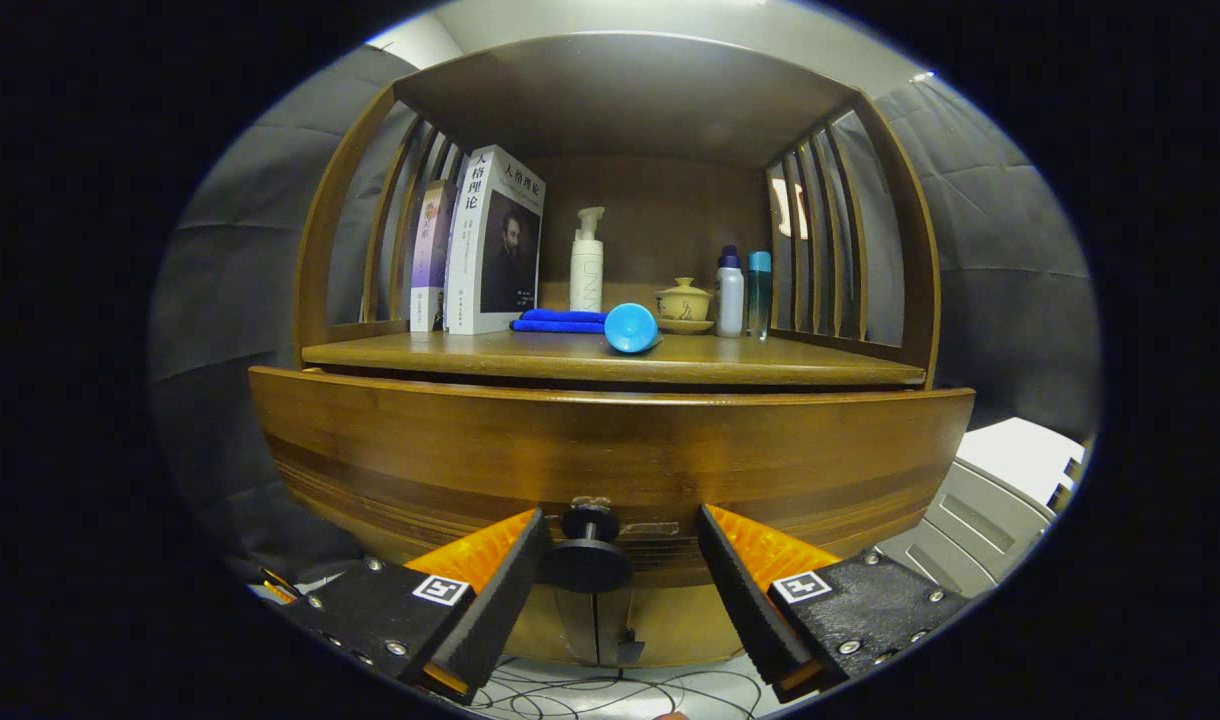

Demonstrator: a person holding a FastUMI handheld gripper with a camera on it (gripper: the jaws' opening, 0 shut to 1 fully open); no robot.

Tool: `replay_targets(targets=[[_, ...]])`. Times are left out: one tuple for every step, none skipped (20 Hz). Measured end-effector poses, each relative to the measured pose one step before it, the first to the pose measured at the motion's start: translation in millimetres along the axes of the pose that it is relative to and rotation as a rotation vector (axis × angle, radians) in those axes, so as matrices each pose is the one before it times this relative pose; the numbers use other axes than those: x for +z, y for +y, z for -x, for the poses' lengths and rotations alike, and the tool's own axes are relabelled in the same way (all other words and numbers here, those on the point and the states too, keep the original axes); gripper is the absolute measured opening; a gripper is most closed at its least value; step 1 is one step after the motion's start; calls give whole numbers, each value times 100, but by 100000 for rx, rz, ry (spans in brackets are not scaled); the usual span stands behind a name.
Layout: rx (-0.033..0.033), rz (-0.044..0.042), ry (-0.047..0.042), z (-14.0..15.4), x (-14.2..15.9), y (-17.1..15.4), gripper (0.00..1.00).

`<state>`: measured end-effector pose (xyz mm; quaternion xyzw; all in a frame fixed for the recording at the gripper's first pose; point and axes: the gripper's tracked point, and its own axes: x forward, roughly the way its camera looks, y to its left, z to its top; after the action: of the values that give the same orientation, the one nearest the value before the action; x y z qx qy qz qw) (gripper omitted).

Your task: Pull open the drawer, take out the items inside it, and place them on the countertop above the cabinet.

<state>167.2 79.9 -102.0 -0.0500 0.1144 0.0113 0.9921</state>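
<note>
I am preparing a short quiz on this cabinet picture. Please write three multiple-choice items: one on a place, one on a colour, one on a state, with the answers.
1. Where is the drawer knob?
A. between the gripper's two fingers
B. on the countertop
C. beside the books

2. What colour is the folded cloth on the countertop?
A. red
B. blue
C. white

3. How are the gripper's fingers?
A. shut on the knob
B. shut on the cloth
C. open, with a gap on each side of the knob

Answers: 1 A, the knob sits in the gap between the fingers. 2 B, the cloth by the pump bottle is blue. 3 C, neither finger touches the knob.
</note>
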Motion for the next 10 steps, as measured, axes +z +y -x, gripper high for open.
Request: replay_targets(targets=[[19, 119, 155, -454, 112, -19, 95], [19, -492, 345, -463, 60, -29, 95], [56, -732, 88, -413, 69, 33, 95], [26, -367, -297, -445, 189, 34, 95], [-17, 143, -415, -381, 185, 1, 95], [-108, 484, -480, -433, 217, 5, 94], [-31, 538, -396, -255, 109, 63, 94], [-2, 1084, -806, -347, 288, 31, 94], [3, 739, -1629, -305, 493, -11, 94], [-601, 139, -1594, -194, 529, -14, 94]])
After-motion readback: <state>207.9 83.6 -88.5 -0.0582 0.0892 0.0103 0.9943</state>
